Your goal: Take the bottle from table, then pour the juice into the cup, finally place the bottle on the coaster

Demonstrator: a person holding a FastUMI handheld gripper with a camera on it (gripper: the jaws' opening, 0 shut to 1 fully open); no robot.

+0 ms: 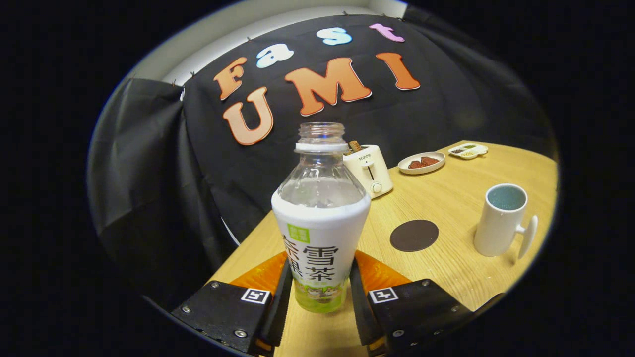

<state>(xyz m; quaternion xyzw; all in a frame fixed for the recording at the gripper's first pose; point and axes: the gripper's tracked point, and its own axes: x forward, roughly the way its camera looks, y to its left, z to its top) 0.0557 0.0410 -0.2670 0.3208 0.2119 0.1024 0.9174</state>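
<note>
Pale wood-grain table [446, 198] runs away from the camera inside a booth hung with black cloth [149, 188]. Nearest the camera, the gripper [317, 292] shows its two fingers, one on each side of an uncapped plastic bottle [320, 218]. Both fingers press against the lower part of the bottle, so the jaws are closed on it. The bottle stands upright between them, with a white printed label around its body, a clear upper part and an open neck. Its base shows pale green; whether it rests on the wood or sits just above it cannot be told.

Beyond the fingers and to the right, a dark round coaster [414, 235] lies flat on the table, with nothing on it. Further right, well apart from the coaster, stands a white cup [500, 220] with its handle turned to the right. Behind the bottle sits a small cream toaster [369, 171] near the cloth wall. Farther back are a shallow plate [421, 163] holding reddish-brown food, then a small divided dish [468, 150].
</note>
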